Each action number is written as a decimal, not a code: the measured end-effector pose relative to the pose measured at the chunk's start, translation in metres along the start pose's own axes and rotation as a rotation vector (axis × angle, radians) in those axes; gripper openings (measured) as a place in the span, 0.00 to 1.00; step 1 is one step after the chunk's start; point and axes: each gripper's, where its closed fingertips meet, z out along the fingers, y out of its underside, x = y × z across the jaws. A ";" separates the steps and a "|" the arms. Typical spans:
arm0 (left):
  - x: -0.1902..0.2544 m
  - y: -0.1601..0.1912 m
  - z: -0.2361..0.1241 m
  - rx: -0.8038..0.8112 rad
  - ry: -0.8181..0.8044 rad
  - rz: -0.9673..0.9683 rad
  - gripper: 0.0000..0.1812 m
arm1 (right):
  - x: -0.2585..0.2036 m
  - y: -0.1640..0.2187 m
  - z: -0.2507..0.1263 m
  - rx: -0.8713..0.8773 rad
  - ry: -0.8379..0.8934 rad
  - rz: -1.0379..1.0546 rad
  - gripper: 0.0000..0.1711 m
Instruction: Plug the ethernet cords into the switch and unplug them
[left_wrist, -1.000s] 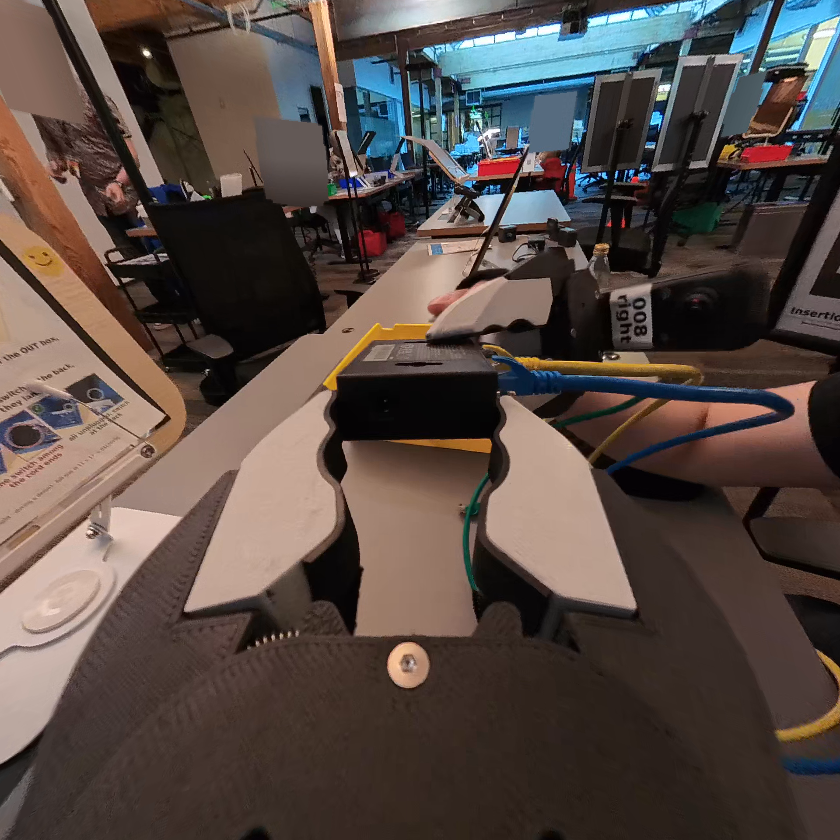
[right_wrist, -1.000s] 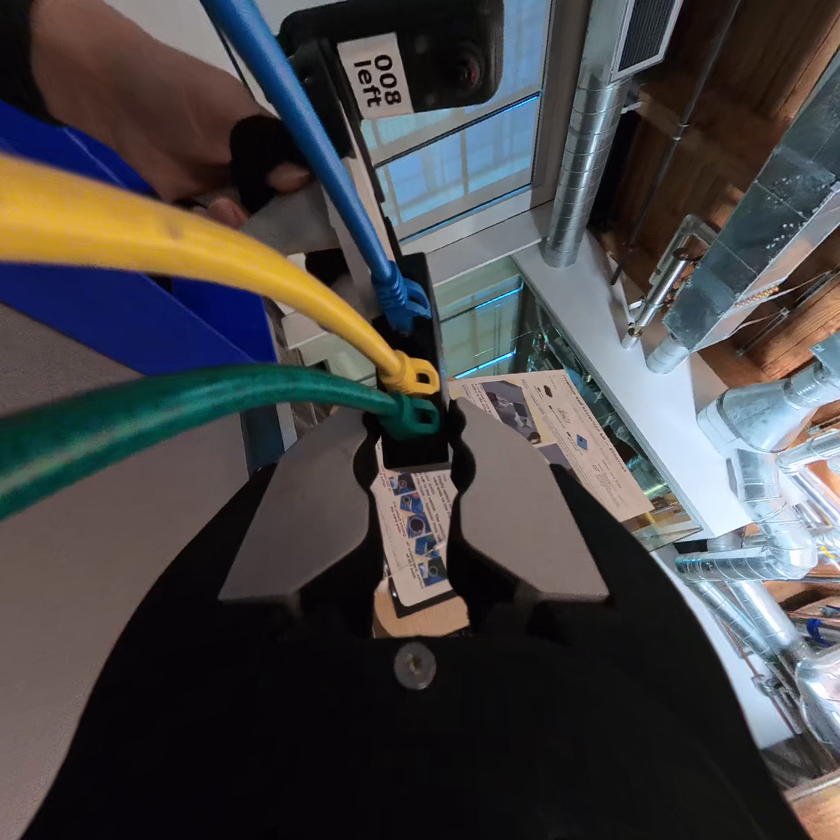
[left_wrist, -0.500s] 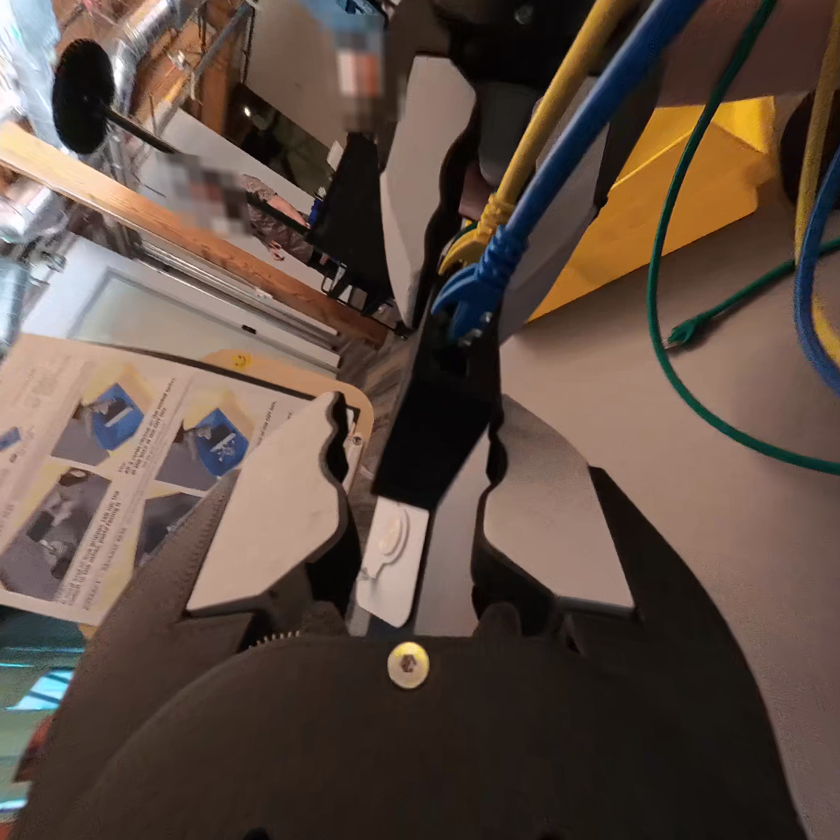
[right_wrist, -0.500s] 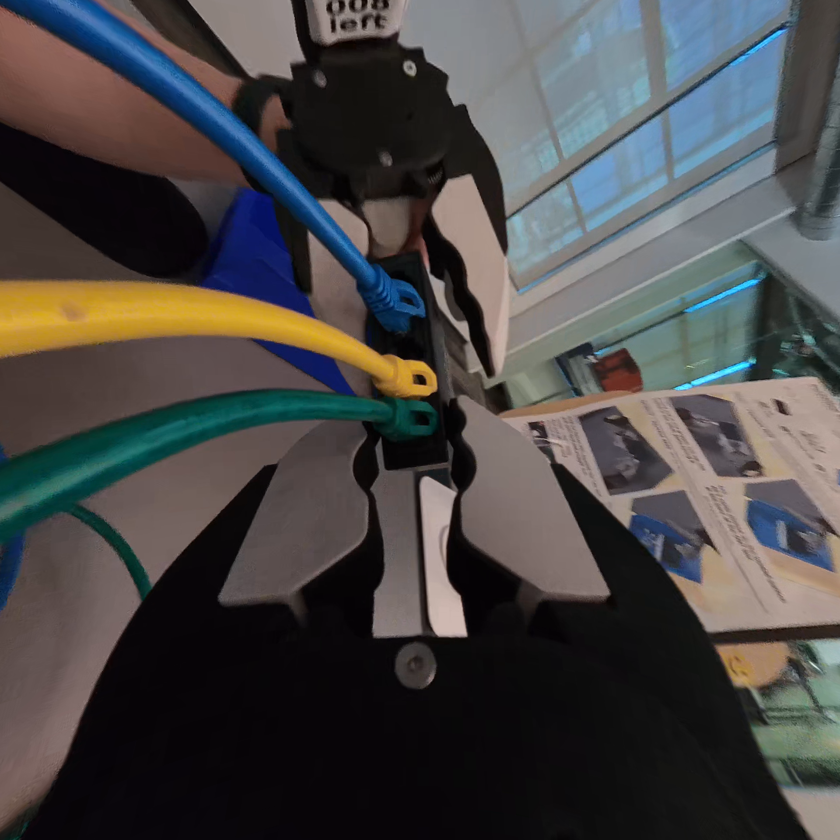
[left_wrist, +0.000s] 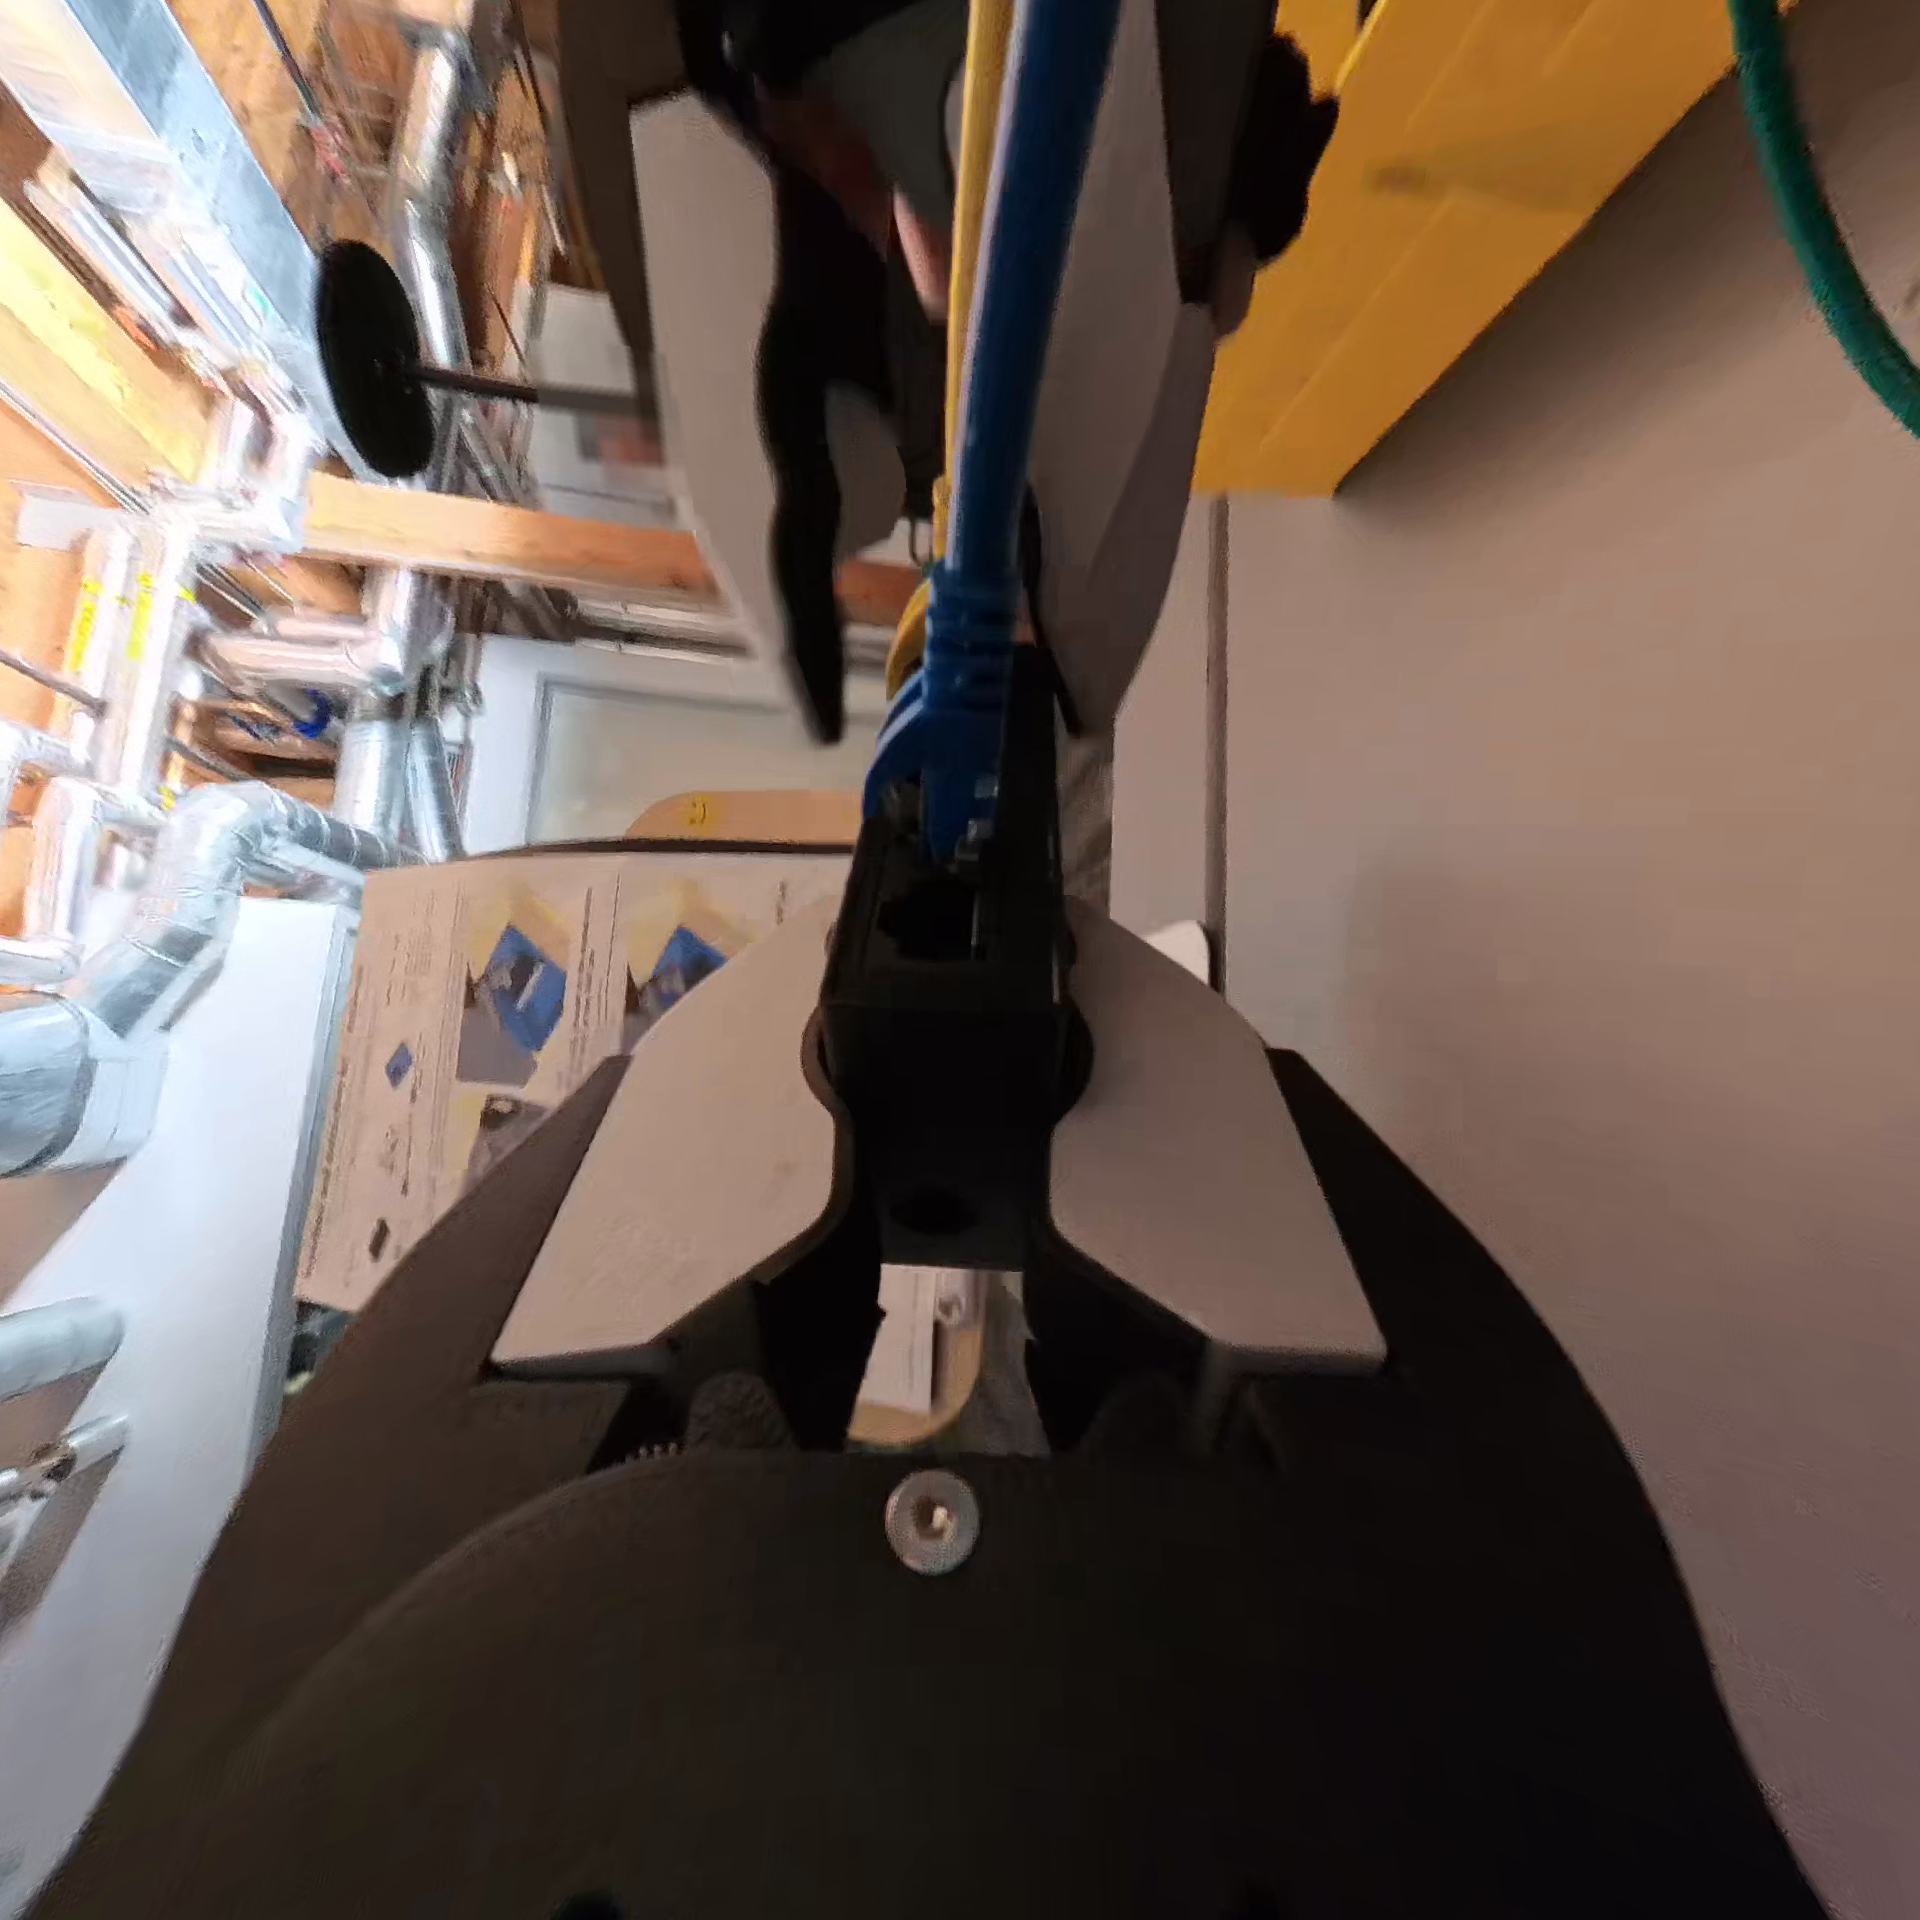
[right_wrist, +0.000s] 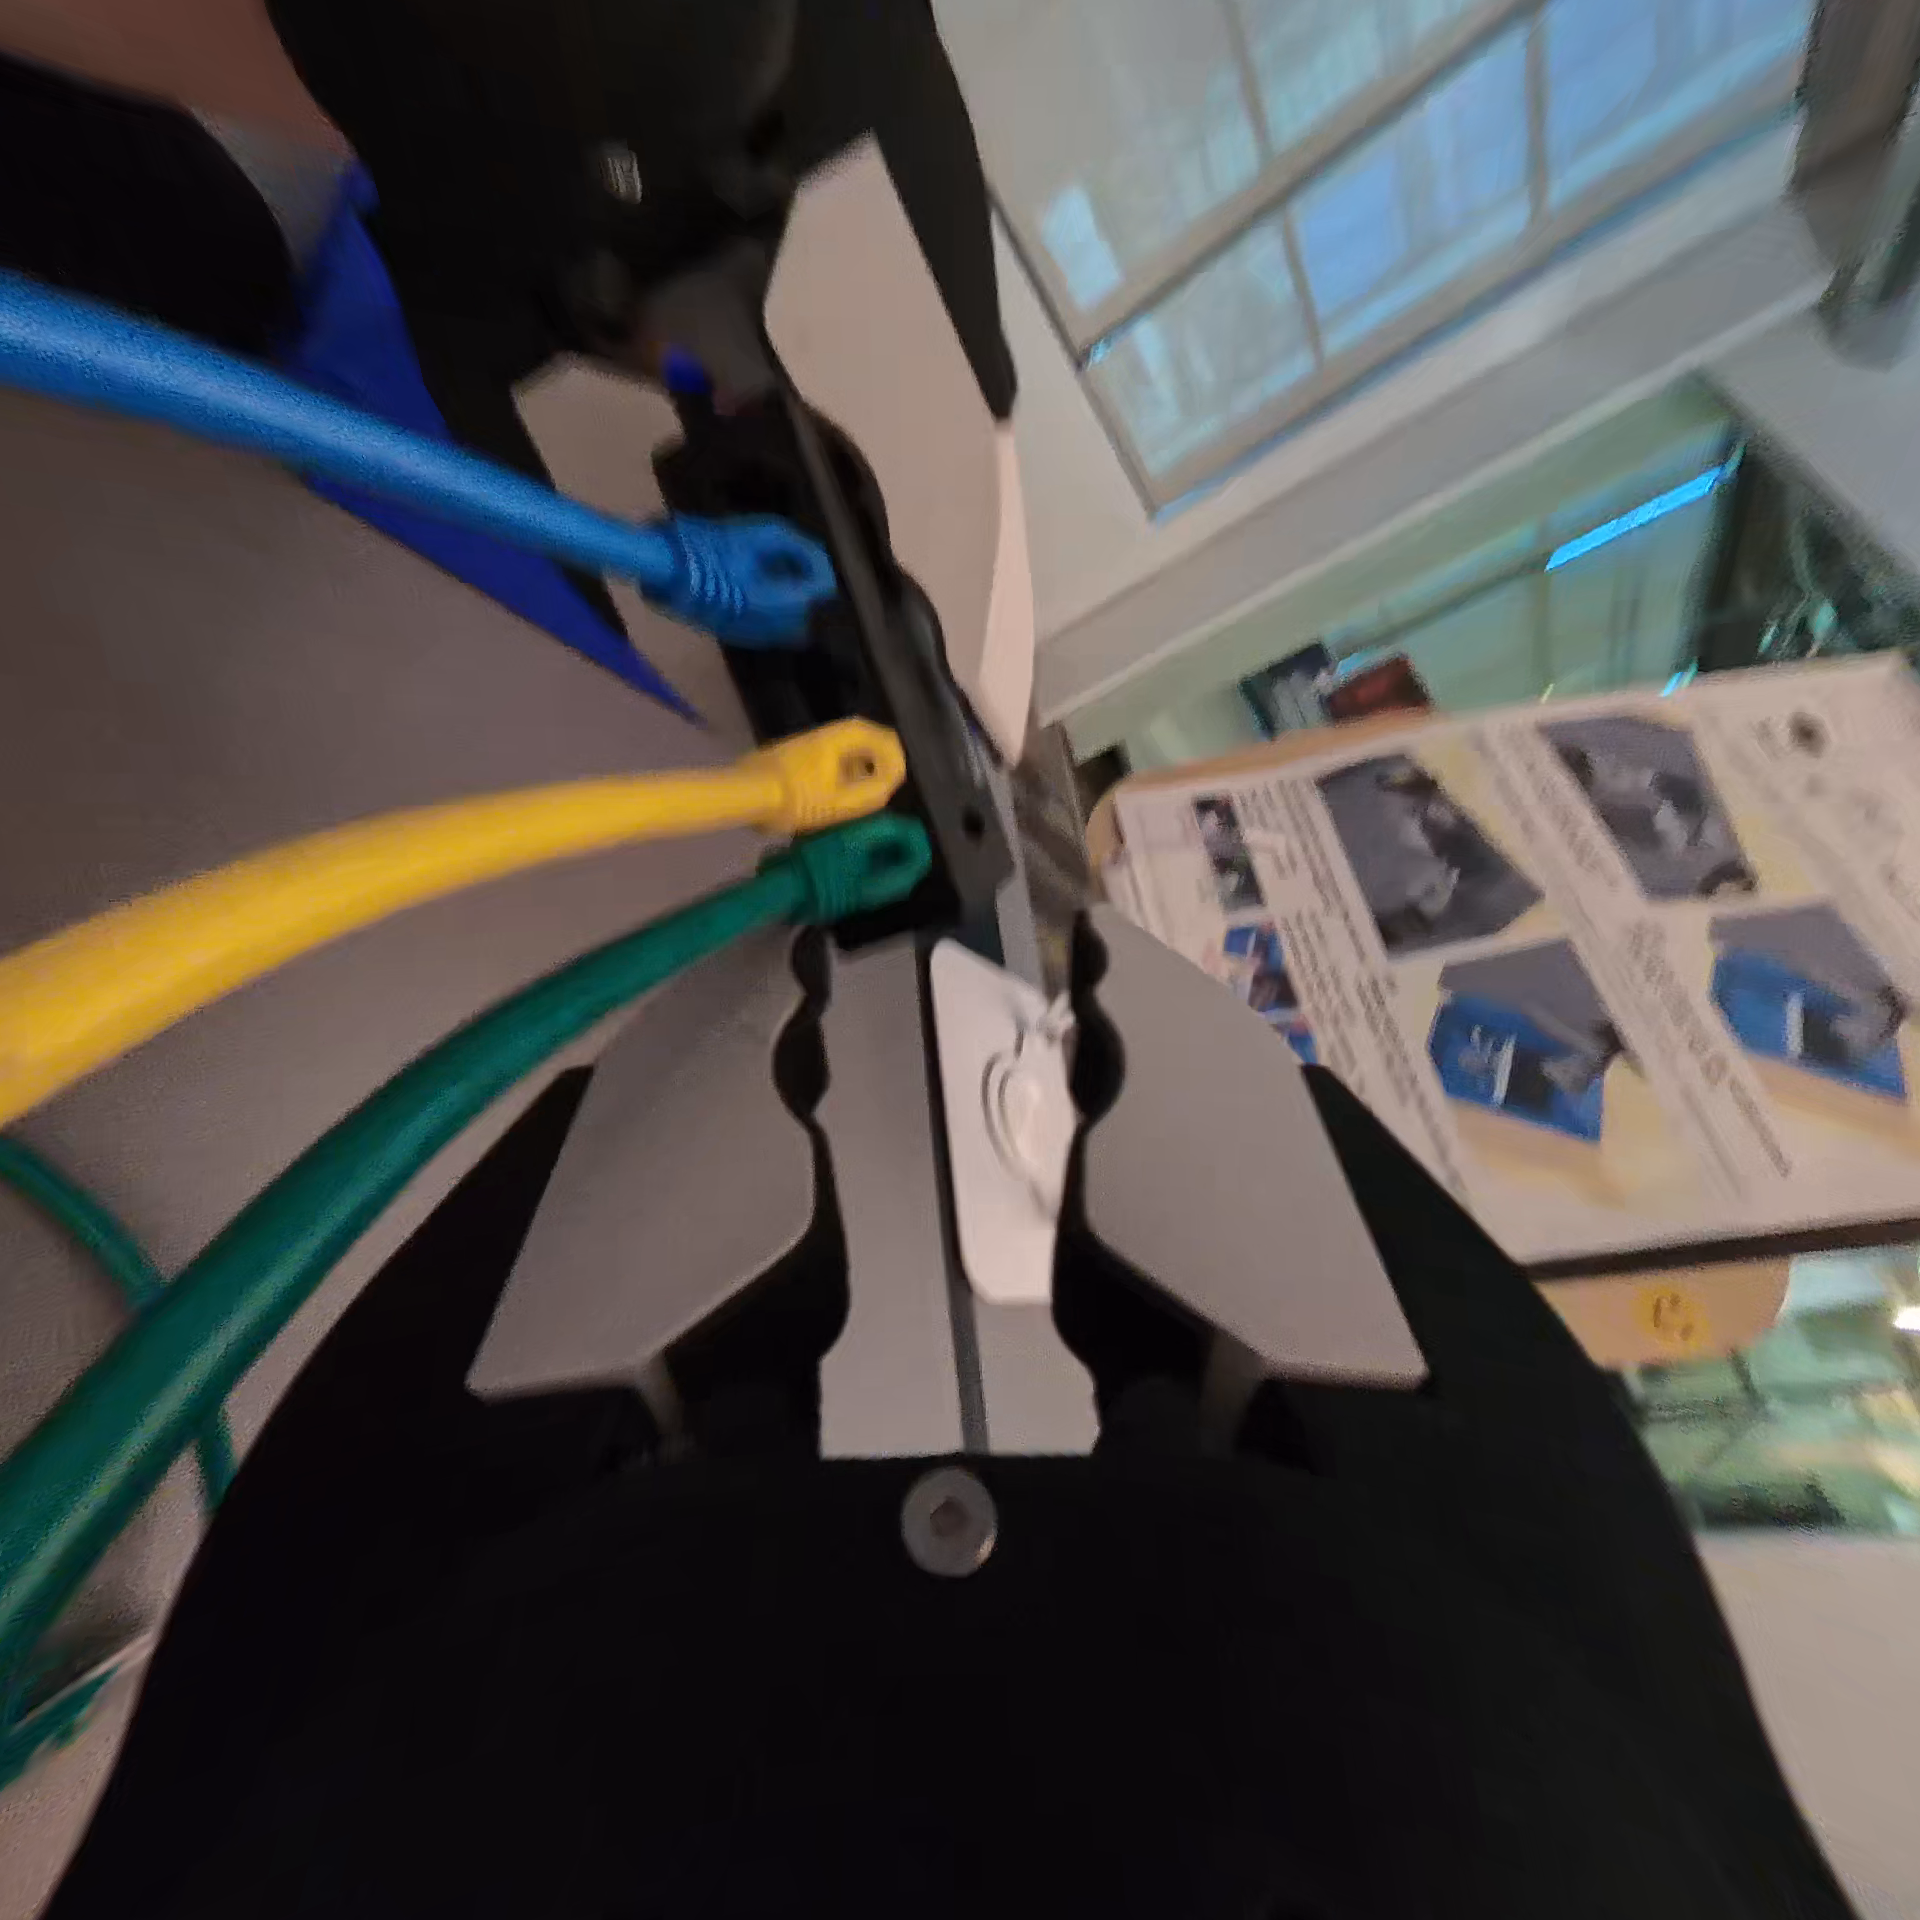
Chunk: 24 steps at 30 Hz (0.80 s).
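In the left wrist view my left gripper (left_wrist: 951, 935) is shut on the narrow sides of the black switch (left_wrist: 945, 1101), held on edge above the table. A blue cord (left_wrist: 971, 665) is plugged into it, with a yellow cord (left_wrist: 961, 260) behind. The right wrist view shows the blue plug (right_wrist: 738, 577), yellow plug (right_wrist: 821, 774) and green plug (right_wrist: 852, 868) all seated in the switch (right_wrist: 914, 686). My right gripper (right_wrist: 951, 935) is open, its tips just short of the switch's near end. The left gripper's fingers (right_wrist: 904, 343) clamp the far end.
The grey table (left_wrist: 1558, 1039) lies to the right, with a yellow bin (left_wrist: 1403, 260) and a loose green cord (left_wrist: 1808, 208) on it. A blue bin (right_wrist: 353, 343) sits behind the cords. An instruction sheet (right_wrist: 1507, 935) stands on a white base (right_wrist: 1003, 1122). Left and right tips are no more than a few centimetres apart.
My left gripper has closed on the switch after turning onto its side. My right gripper, which held the switch's near end, has opened and drawn back a little.
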 end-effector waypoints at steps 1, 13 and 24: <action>-0.003 0.007 -0.001 -0.024 0.003 -0.012 0.16 | 0.006 0.011 -0.003 -0.047 0.018 0.030 0.21; -0.035 0.060 -0.012 -0.199 -0.091 -0.024 0.17 | 0.082 -0.105 -0.086 0.129 0.303 0.448 0.16; -0.032 0.060 -0.018 -0.282 -0.045 0.063 0.17 | 0.006 -0.090 0.012 -0.080 0.143 -0.003 0.16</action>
